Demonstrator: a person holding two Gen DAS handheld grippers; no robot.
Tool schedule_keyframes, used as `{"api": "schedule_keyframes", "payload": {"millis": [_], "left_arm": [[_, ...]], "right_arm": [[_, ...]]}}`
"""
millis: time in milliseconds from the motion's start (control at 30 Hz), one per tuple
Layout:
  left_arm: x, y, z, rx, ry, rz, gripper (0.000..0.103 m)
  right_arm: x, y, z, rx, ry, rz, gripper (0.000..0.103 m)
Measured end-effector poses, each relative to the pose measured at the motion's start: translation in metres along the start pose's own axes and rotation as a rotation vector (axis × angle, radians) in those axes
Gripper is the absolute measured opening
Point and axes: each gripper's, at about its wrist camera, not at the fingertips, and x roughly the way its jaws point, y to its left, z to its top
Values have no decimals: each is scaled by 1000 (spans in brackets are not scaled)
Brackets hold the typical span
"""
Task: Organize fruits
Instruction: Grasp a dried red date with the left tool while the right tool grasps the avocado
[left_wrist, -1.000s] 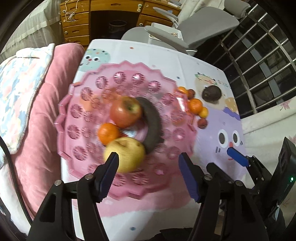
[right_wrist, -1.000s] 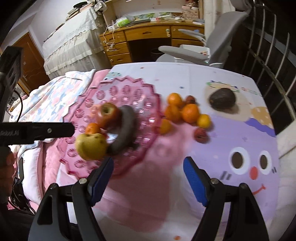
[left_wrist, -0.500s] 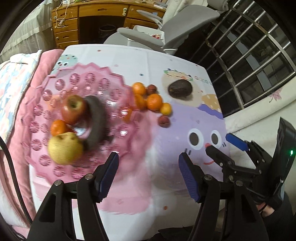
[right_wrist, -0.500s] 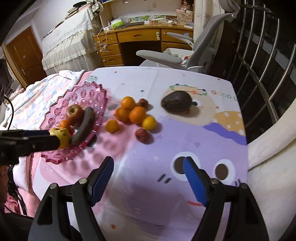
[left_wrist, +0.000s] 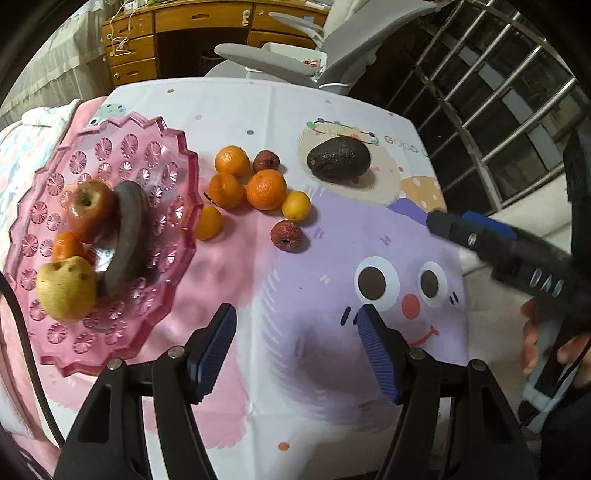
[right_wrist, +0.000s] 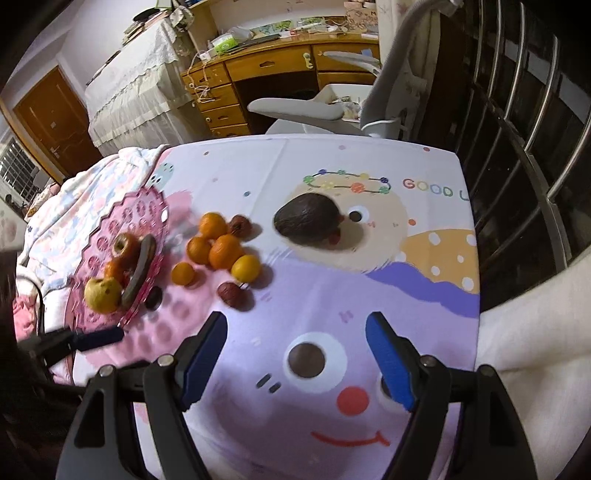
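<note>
- Fruits sit in two groups: an apple (left_wrist: 90, 208), a yellow pear (left_wrist: 66, 290), a dark banana (left_wrist: 127, 236) and one small orange (left_wrist: 65, 246) are on the pink plate (left_wrist: 122, 332) at the left edge of the surface (left_wrist: 306, 369); the rest lie loose on the cloth.
- Loose group, just beside the plate's right rim: mandarins (left_wrist: 266, 189) bunched together and touching, two wrinkled reddish fruits (left_wrist: 286, 236), and an avocado (left_wrist: 339, 158) set apart toward the far right corner.
- Change: a second ago the left view was centred on the plate; now both views have swung right, over the printed cartoon face (right_wrist: 314, 360) near the front edge. Plate contents look unchanged.
- Left tool (left_wrist: 295, 349): jaws apart, nothing between them. Right tool (right_wrist: 295, 349): jaws apart, empty, above the face's eye. Opening of both unchanged.
- Judgement: a deposit at the plate seems finished and both tools are heading for the next pick. Loose fruits are several, so the task is well short of done.
- A hand (left_wrist: 532, 343) carries the right tool at the right edge in the left view.
- Surface: a cloth-covered table with pastel print and the word "GOOD".
- Room: wooden desk (right_wrist: 280, 70) and grey chair (right_wrist: 369, 103) beyond the far edge, barred window (right_wrist: 524, 110) on the right, bedding (right_wrist: 74, 206) on the left.
</note>
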Motion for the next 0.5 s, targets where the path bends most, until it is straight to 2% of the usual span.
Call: {"api": "schedule_keyframes", "payload": {"millis": [100, 167, 267, 433, 500], "left_arm": [[18, -2, 4, -40, -4, 7, 67], [34, -2, 10, -61, 31, 0, 67], [47, -1, 18, -86, 18, 17, 67], [70, 0, 34, -110, 3, 60, 67], [79, 2, 40, -131, 15, 55, 67]], "right_arm": [[12, -14, 12, 33, 4, 20, 79], [21, -22, 21, 58, -2, 23, 81], [36, -32, 33, 89, -4, 36, 86], [67, -36, 52, 87, -12, 48, 90], [79, -36, 58, 76, -6, 41, 91]]}}
